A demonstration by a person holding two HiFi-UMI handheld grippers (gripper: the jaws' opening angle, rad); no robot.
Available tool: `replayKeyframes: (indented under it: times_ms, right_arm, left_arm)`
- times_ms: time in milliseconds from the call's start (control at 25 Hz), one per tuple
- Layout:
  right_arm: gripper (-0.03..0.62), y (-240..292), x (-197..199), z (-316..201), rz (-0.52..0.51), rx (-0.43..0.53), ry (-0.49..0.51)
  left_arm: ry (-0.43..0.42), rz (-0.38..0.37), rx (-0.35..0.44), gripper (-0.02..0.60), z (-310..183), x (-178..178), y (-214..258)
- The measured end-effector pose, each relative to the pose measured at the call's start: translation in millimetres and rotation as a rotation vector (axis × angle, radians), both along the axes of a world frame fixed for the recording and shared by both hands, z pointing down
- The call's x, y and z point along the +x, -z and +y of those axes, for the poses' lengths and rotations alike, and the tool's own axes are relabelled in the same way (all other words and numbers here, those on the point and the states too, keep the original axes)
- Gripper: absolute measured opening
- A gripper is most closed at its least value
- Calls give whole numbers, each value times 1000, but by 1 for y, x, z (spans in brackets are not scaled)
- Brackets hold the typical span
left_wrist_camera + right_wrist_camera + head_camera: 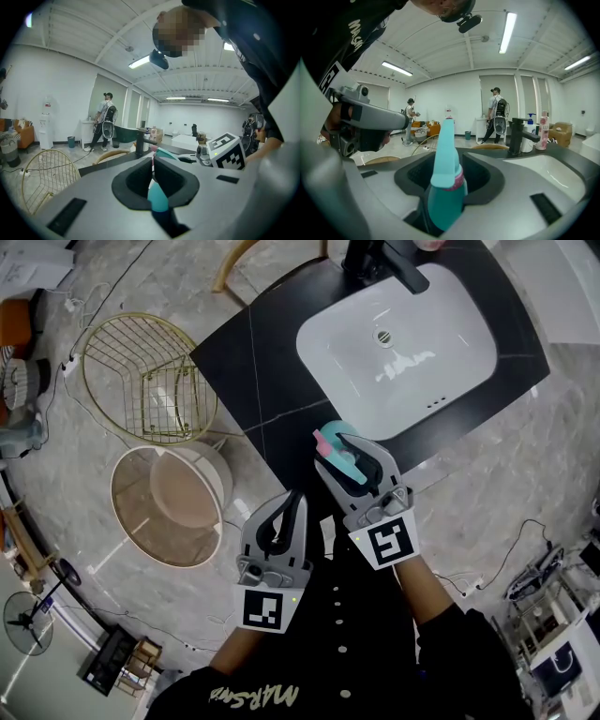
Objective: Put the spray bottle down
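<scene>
Your right claw (330,452) is pinching the spray bottle (343,461) by its body. The bottle is teal plastic with a pink collar at the neck. Its teal trigger head rises upright between the jaws in the right gripper view. It sits over the near edge of the black worktop (272,381), just near of the white sink (450,362). Whether its base touches the worktop you cannot tell.

Your left claw (293,495), to the left and nearer, has its tips pressed together. A small teal patch (157,199) shows low between its jaws, and what it is cannot be told.

The worktop stands on a grey marbled floor (525,474), in a white hall with strip lights overhead. A black tap (380,261) stands at the sink's far side, with a white pump bottle (530,123) and a pink bottle (543,123) beside it. The sink's bowl shows its drain (382,336).

On the floor to the left are a gold wire chair (145,376) and, nearer, a round beige tub (173,502). What the tub holds is unclear.
</scene>
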State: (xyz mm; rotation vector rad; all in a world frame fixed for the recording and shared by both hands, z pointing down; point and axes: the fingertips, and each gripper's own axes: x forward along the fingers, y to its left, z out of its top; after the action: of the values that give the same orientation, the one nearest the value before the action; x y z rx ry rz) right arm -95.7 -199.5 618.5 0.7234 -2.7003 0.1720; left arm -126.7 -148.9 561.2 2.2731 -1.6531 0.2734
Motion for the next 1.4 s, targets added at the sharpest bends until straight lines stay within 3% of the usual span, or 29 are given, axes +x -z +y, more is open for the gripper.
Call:
replayKeyframes:
  times_ms: [240,480,680,920,1080,1200,1400]
  right_arm:
    - [211,1,4,0,-9,-5,3]
    - [250,23,12,12,-46,15,58]
    - [250,64,26,10,-142,36,-9]
    - [168,121,50,-8,-212,110,-123]
    - [24,141,72,-25,-161,152,-227]
    - [5,155,86,-35,-143,158,-303]
    - [0,198,94,-34,-165,211,-329]
  left_arm:
    - [3,-8,3,21,1,2,-1]
    - [12,-25,65,21,-4,0,22]
    - [7,-49,112,21,-10,-1,46]
    - [16,-51,145,21,-20,-3,77]
    - [11,-57,167,21,-28,0,98]
    - [20,-62,177,21,-34,-2,114]
    - [-3,-45,251,21,-40,3,147]
